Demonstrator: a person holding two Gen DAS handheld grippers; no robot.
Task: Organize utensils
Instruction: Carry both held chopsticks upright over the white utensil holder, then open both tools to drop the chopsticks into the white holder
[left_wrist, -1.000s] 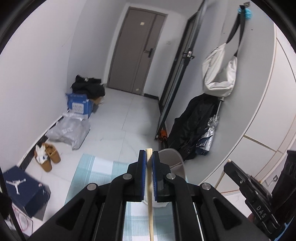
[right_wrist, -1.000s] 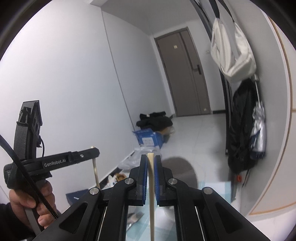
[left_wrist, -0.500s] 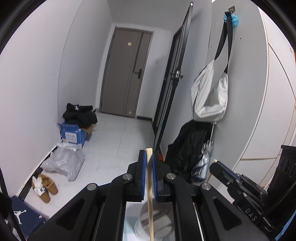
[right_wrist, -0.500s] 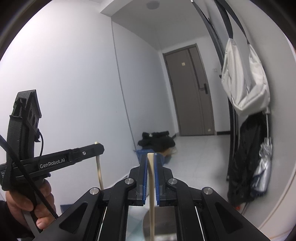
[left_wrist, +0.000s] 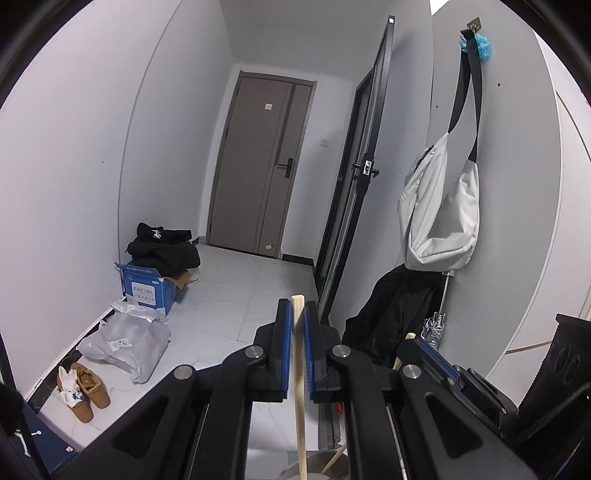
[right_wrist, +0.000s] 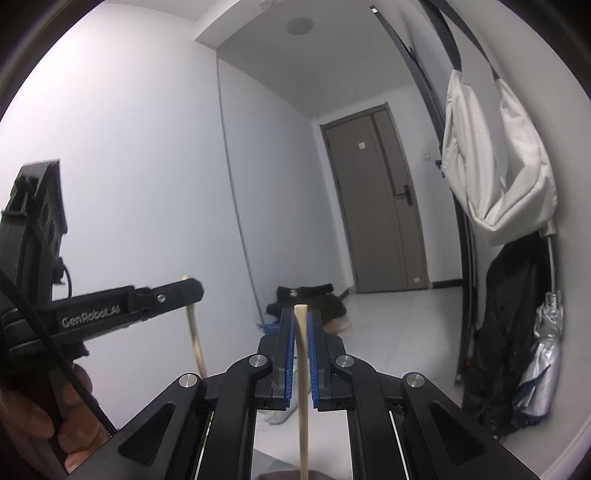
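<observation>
1. left gripper (left_wrist: 297, 314) pinches a wooden chopstick (left_wrist: 299, 387) upright between its blue pads.
2. right gripper (right_wrist: 300, 321) clamps a second chopstick (right_wrist: 303, 387) the same way.
3. beyond them: white tiled floor (left_wrist: 236, 295), a brown door (left_wrist: 266, 166), a white bag (left_wrist: 439, 218) hanging on the wall.

White walls (left_wrist: 74, 184) and pale tiled floor (left_wrist: 236, 295). Brown door (left_wrist: 262, 166) at twelve o'clock, dark-framed glass door (left_wrist: 354, 206) ajar at one. White bag (left_wrist: 439, 221) hung from a hook at two o'clock. Blue box (left_wrist: 147, 288), grey sack (left_wrist: 125, 343), tan shoes (left_wrist: 88, 391) at nine.
</observation>
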